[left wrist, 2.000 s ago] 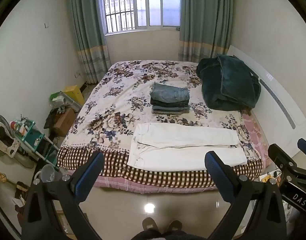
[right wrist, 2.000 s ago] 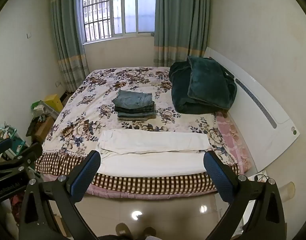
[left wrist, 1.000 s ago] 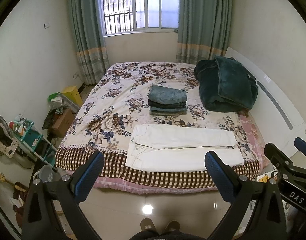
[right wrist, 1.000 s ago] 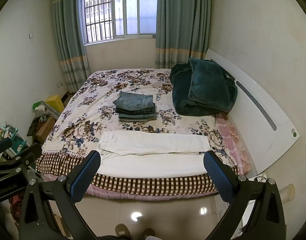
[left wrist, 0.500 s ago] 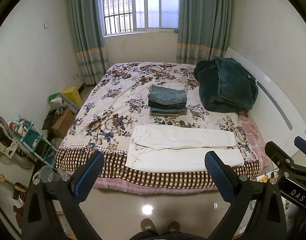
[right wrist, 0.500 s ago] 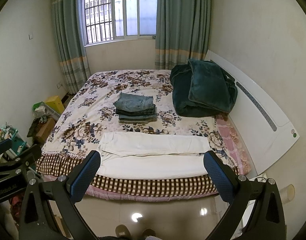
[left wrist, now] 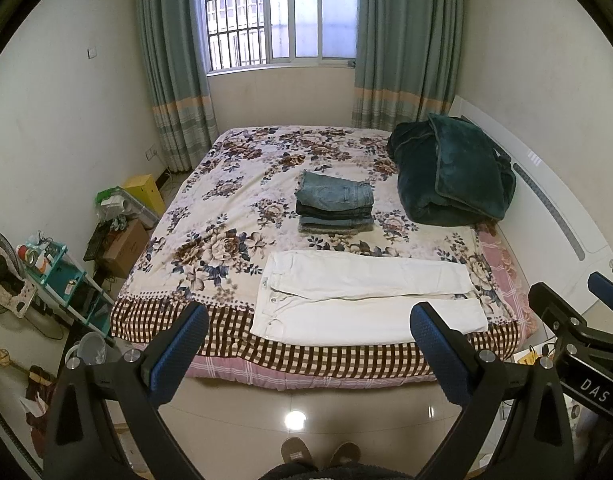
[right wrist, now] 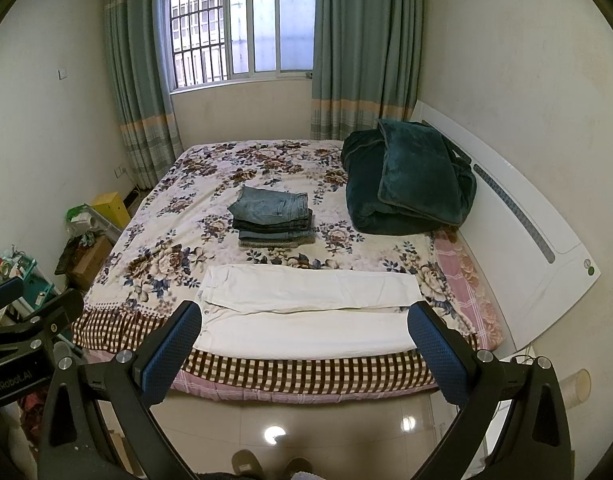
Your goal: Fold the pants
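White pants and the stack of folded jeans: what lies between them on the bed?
Only bare floral bedsheet separates the white pants from the stack of folded jeans; both wrist views show it.

A stack of folded jeans (left wrist: 333, 208) is lying far ahead of the tongs, a green blanket (left wrist: 452, 170) sitting right of it.

a bed (left wrist: 210, 216) with a floral sheet and a brown checked edge fills the room's middle, standing on a glossy tiled floor (left wrist: 306, 404). white pants (left wrist: 366, 300) lie spread flat along the near edge, waistband to the left. behind them, near the bed's middle, sits a stack of folded jeans (left wrist: 334, 208). a dark green blanket (left wrist: 450, 176) is heaped at the right side against the white headboard (left wrist: 554, 216).
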Demonstrator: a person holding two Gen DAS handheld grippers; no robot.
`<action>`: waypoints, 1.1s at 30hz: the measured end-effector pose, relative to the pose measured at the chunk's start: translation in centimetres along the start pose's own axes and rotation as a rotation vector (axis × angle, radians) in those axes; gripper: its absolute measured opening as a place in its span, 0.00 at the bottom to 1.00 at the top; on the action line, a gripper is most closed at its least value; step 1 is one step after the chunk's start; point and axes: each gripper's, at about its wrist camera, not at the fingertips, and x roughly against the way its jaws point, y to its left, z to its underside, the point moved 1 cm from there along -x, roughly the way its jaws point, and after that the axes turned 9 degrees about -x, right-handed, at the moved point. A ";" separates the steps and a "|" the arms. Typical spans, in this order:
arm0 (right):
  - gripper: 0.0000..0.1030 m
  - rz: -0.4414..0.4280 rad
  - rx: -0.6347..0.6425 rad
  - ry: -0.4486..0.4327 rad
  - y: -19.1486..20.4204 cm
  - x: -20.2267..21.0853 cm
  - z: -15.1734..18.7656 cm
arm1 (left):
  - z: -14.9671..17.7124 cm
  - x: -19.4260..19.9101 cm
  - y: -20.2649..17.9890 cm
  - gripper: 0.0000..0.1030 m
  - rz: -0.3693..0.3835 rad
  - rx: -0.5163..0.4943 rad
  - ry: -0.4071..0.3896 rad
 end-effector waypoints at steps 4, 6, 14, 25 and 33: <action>1.00 0.002 -0.001 0.000 0.0 0.0 0.2 | 0.0 0.0 0.0 1.00 0.000 0.000 0.000; 1.00 0.001 -0.002 -0.002 0.0 0.0 0.0 | 0.0 0.0 0.0 1.00 -0.001 0.001 -0.001; 1.00 0.001 -0.001 -0.003 0.1 0.0 0.2 | -0.2 0.1 0.0 1.00 -0.001 0.002 -0.003; 1.00 -0.010 -0.009 -0.003 0.3 0.0 -0.9 | -1.1 0.4 -0.2 1.00 -0.006 0.003 -0.007; 1.00 -0.018 -0.022 0.011 0.0 -0.3 -0.8 | -1.2 0.4 -0.1 1.00 -0.021 0.007 -0.011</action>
